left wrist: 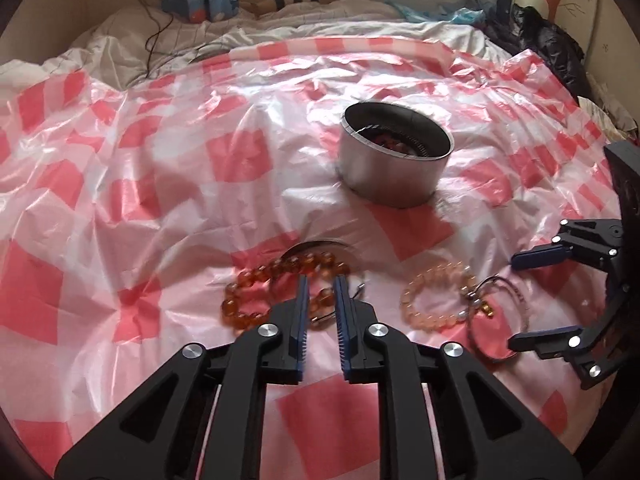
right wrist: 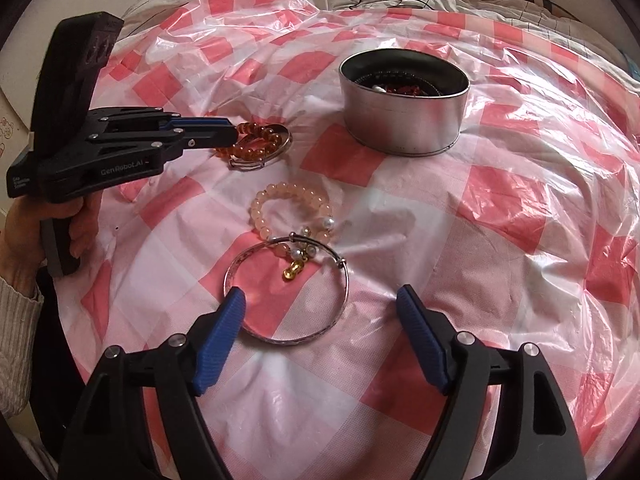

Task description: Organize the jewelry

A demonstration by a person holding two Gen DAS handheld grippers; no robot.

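The left gripper's (left wrist: 320, 280) fingers (left wrist: 301, 300) stand a narrow gap apart, their tips over the amber bead bracelet (left wrist: 256, 292); the pads press on nothing that shows, and a few beads sit in the slot between them. That bracelet lies on the near-left side of the metal tin (left wrist: 394, 160), resting on a thin silver bangle (right wrist: 276, 148).

The right gripper's (right wrist: 320, 298) fingers (right wrist: 224, 332) are spread wide and hold nothing. One tip sits at the near rim of a large silver bangle (right wrist: 288, 292), which lies nearest of all, in front of the tin. A pale pink bead bracelet (right wrist: 292, 212) with pearls and a gold charm (right wrist: 294, 270) overlaps that bangle's far edge, between it and the tin.

The tin stands open, with dark and red pieces inside. All rest on a red-and-white checked plastic sheet (left wrist: 120, 184) over a bed. A hand (right wrist: 24, 236) in a knit sleeve grips the left handle.
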